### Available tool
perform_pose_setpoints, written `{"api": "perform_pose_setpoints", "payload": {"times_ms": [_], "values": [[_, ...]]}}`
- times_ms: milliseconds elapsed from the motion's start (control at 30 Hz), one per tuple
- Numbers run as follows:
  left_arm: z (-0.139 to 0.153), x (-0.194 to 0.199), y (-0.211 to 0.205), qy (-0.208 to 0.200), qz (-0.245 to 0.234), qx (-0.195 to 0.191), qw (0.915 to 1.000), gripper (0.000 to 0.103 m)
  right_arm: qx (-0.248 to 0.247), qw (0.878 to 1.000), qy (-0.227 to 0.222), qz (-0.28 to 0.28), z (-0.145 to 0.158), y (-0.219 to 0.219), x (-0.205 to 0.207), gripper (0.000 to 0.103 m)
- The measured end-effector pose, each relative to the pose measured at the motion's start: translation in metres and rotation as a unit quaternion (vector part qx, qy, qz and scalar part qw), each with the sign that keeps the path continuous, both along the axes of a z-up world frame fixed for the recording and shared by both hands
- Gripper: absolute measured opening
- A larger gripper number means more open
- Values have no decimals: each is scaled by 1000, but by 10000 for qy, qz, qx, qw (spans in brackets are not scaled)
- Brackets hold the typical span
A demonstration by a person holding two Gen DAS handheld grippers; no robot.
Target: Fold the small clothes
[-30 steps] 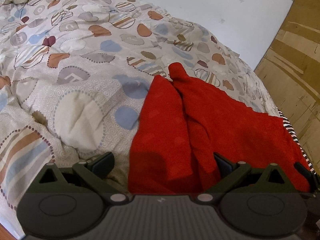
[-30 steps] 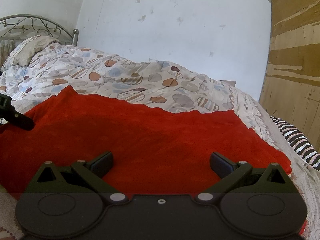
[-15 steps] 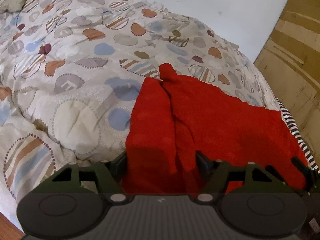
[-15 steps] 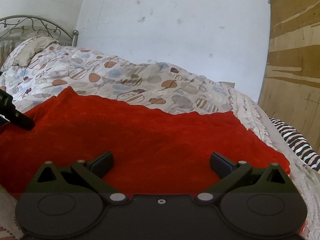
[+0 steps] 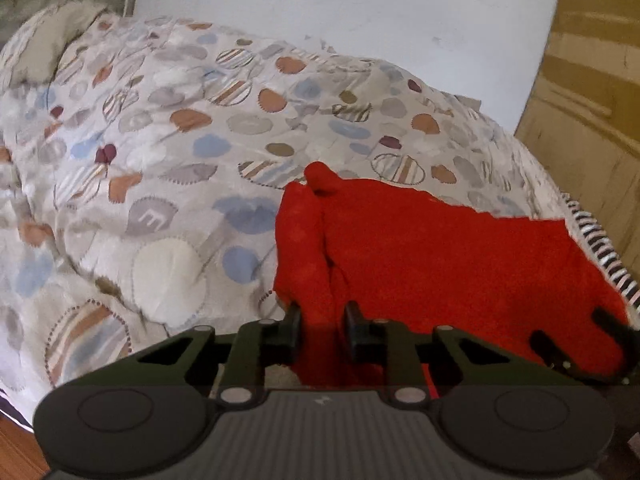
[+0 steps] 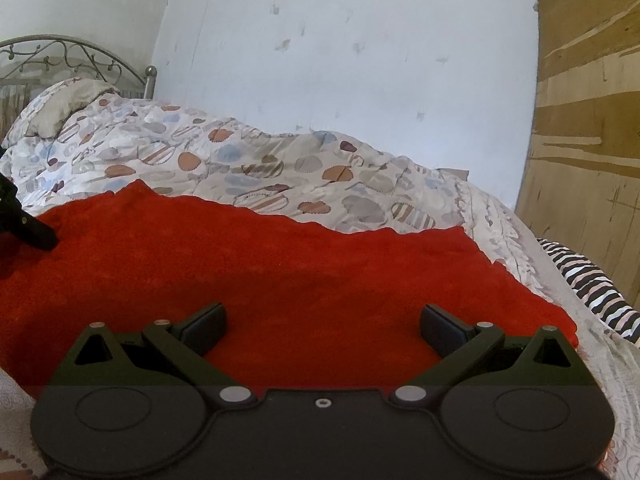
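A red garment [image 5: 440, 256] lies spread on the patterned duvet [image 5: 180, 168], with a folded flap along its left side. My left gripper [image 5: 322, 330] is shut on the near left edge of the red garment. In the right wrist view the red garment [image 6: 280, 264] fills the middle, and my right gripper [image 6: 322, 324] is open just above its near edge, holding nothing. A finger of the left gripper [image 6: 28, 232] shows at the left edge of that view. A finger of the right gripper [image 5: 608, 344] shows at the right in the left wrist view.
A black-and-white striped cloth [image 6: 592, 284] lies at the bed's right edge. A wooden board [image 6: 588, 120] stands on the right, a white wall [image 6: 340, 60] behind. A pillow [image 6: 64, 108] and metal headboard [image 6: 72, 56] are at far left.
My left gripper closed from wide open onto the garment's near left edge and tilted up, bringing the wall and headboard into view. The right gripper stayed open and nearly still.
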State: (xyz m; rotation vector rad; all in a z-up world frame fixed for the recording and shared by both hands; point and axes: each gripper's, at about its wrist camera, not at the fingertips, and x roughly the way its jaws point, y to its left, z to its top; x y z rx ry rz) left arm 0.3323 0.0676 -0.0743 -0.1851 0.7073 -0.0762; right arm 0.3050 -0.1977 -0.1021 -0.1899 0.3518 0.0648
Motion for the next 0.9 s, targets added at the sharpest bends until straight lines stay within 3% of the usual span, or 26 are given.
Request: {"api": "perform_pose_setpoints", "payload": {"times_ms": [67,167,267,333,467,567,733,800,900], "values": [[-1,2,2,80,81,-140,9998,22,6,10000,-17,1,0,0,0,103],[0,5,18,250,294,-811,9960,15,25,10000,-30,3,-1,-1,-1,103],[14,1,24,114,352,-1374,9898,13,34,10000,-7,1,-1,-1,-2,103],[34,-2,17,-70,174,-1544,9878,13,98,9999,80,37,3,-3,-1,103],[76,-1,-16,-423,-425,-1194,9910,13,357,9994,-28,-38,27,-22,-10,103],[103,8,-56,-556,-1018,-931,9889,11,191,9990,-272,-305,44,-45,-26,103],[133,26,-150,-625,-2373,-433,9685,10,-28,9965,-400,-729,59,-92,-54,103],[131,28,-190,-589,-2829,-224,9571,9,-45,9956,-310,-882,58,-109,-65,103],[110,37,-237,-203,-3280,-253,9441,9,-82,9945,-209,-1021,50,-122,-79,103]]}}
